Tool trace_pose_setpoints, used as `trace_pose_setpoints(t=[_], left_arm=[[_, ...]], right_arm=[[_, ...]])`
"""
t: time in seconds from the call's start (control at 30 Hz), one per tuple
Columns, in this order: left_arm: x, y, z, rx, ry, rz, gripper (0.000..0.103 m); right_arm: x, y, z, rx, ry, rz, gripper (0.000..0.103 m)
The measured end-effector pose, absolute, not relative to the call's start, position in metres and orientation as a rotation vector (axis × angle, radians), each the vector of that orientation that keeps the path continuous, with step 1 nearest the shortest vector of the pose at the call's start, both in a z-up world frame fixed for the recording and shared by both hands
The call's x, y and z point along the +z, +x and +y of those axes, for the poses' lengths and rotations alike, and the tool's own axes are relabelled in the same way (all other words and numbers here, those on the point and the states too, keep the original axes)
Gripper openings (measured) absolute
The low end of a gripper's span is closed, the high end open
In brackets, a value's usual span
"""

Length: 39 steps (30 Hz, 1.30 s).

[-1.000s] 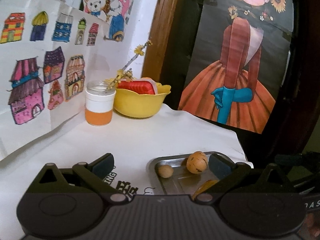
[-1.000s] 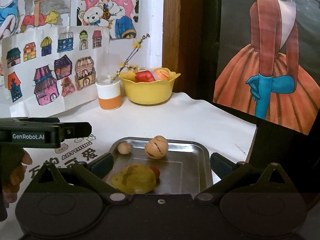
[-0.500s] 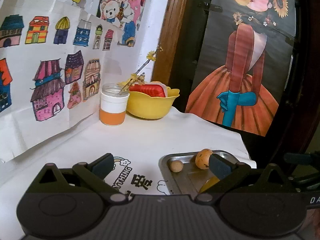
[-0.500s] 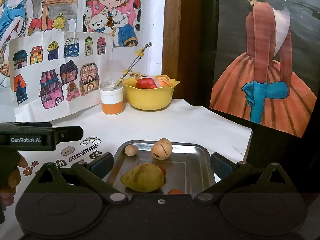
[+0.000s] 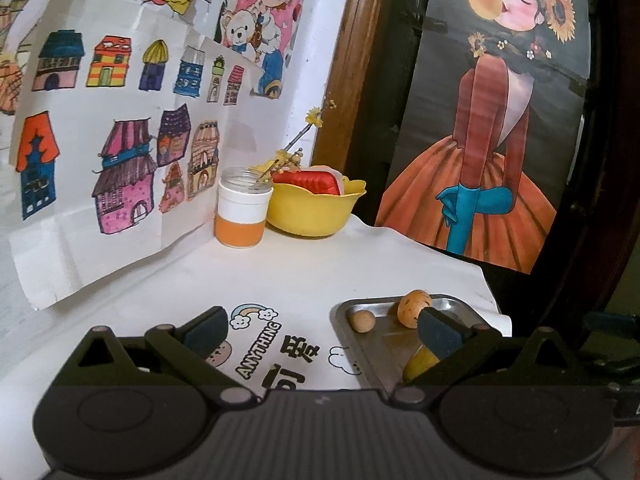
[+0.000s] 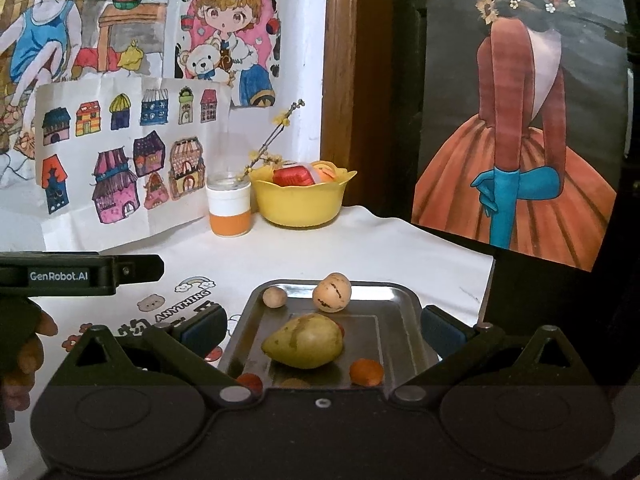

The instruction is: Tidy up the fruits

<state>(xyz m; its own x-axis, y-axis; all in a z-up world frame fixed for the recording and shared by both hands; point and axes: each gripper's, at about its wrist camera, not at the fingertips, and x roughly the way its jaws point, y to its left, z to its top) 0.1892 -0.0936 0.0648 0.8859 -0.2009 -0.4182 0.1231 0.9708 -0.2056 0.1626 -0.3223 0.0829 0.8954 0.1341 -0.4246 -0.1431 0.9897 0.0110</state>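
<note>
A metal tray (image 6: 404, 300) sits near the table's front right edge. On it lie a yellow-green pear (image 6: 304, 346), a tan striped round fruit (image 6: 332, 293), a small brown nut-like fruit (image 6: 274, 297) and small orange-red fruits (image 6: 366, 372). My right gripper (image 6: 322, 328) hovers open just before the tray, nothing between its fingers. My left gripper (image 5: 322, 330) is open over the white cloth, left of the tray (image 5: 356, 336); the tan fruit (image 5: 414, 308) shows past its right finger. A yellow bowl (image 5: 316, 214) holding red and orange fruit stands at the back.
A white-and-orange jar (image 5: 242, 212) with a yellow flower twig stands left of the bowl. Drawings of houses lean on the wall at the left. A dark door with a poster stands right. The table edge (image 6: 486, 280) drops off right of the tray. A hand (image 6: 24, 356) holds the left gripper.
Both grippers have drawn back and upward from the table, so the tray, bowl and jar look smaller and more of the printed cloth shows. Both stay open; no fruit moved.
</note>
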Motion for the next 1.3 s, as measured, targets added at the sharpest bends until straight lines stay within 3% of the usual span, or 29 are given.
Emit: trace_pose_setpoints(t=[1.3], left_arm=[[0.056, 0.121, -0.060, -0.142, -0.210, 0.372, 0.103]], right_arm=[[0.084, 0.080, -0.287, 0.026, 0.012, 0.337, 0.102]])
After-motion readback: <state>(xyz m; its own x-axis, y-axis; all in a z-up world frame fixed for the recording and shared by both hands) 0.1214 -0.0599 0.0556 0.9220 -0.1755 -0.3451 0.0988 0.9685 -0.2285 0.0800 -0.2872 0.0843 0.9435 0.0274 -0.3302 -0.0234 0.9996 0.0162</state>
